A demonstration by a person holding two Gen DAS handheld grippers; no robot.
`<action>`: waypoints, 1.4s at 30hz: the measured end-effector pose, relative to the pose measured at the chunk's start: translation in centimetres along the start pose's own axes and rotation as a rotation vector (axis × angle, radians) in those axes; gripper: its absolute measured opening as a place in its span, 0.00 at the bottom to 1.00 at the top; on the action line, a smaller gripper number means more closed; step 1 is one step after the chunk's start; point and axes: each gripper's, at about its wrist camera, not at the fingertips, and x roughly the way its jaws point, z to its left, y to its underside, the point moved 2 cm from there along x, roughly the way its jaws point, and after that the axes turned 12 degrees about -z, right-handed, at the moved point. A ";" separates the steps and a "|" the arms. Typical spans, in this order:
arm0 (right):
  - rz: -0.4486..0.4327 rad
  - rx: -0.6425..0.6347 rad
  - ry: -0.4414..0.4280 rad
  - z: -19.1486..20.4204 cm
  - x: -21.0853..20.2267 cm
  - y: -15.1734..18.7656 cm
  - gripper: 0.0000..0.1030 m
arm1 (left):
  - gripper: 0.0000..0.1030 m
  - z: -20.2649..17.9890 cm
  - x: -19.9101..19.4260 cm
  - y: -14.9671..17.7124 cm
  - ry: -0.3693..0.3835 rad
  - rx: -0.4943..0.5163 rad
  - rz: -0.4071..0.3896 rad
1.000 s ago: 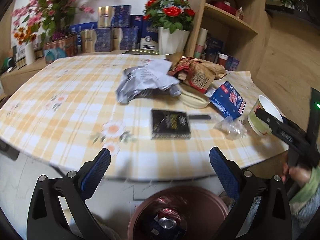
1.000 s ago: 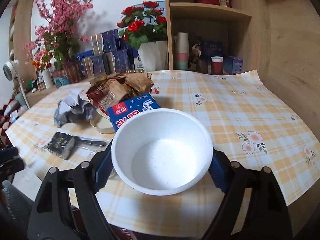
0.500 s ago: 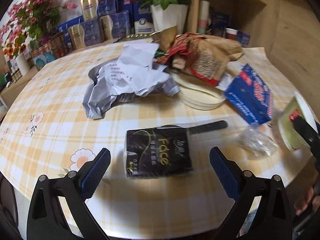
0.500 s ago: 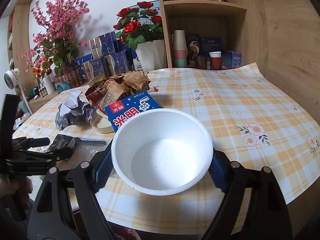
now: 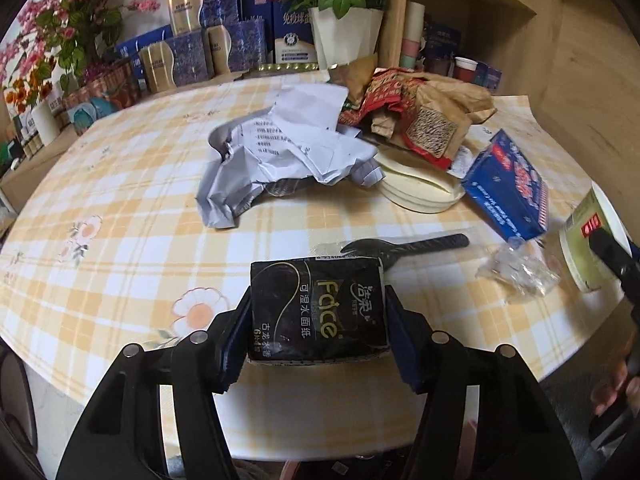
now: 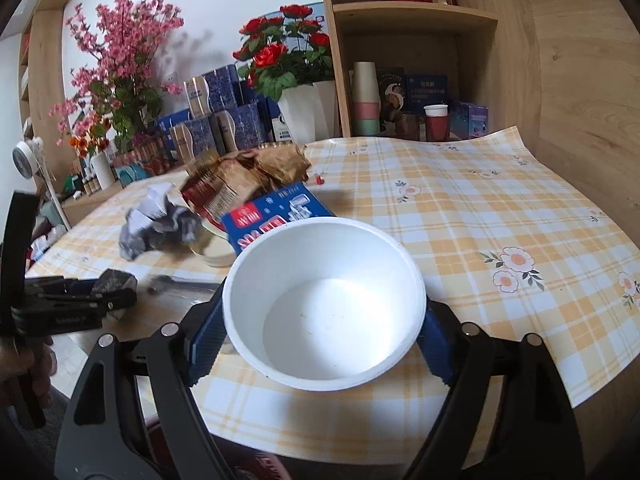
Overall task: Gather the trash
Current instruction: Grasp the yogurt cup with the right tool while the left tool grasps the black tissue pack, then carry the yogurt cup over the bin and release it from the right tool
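Note:
My left gripper (image 5: 318,332) is shut on a black tissue pack (image 5: 316,308) at the near edge of the table; it also shows in the right wrist view (image 6: 114,282). My right gripper (image 6: 320,328) is shut on a white paper bowl (image 6: 324,300), held above the table's edge; the bowl shows at the right of the left wrist view (image 5: 588,240). More trash lies on the table: a black plastic fork (image 5: 404,245), a clear wrapper (image 5: 516,270), crumpled grey paper (image 5: 288,152), a blue carton (image 5: 506,186), brown bags (image 5: 424,116) and white lids (image 5: 416,190).
The round table has a yellow checked cloth (image 5: 120,200). Blue boxes (image 5: 212,52), a white pot of red roses (image 5: 344,36) and pink flowers (image 5: 60,28) stand at the back. A wooden shelf with cups (image 6: 400,100) stands at the right.
My left gripper moved forward from above the brown bin to the table and closed on the black tissue pack. My right gripper kept hold of the bowl and barely moved.

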 end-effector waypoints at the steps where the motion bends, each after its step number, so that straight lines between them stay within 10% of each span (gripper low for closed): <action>1: -0.007 0.007 -0.004 0.2 -0.4 -0.2 0.79 | 0.58 -0.1 -0.8 -0.1 0.007 0.008 -0.013; 22: 0.085 -0.094 -0.048 6.0 -7.5 2.6 0.79 | 0.58 -0.1 -13.7 2.7 0.103 0.012 -0.169; 42: 0.251 -0.247 -0.124 9.8 -8.0 8.5 0.79 | 0.58 2.8 -17.7 7.1 0.078 -0.082 -0.202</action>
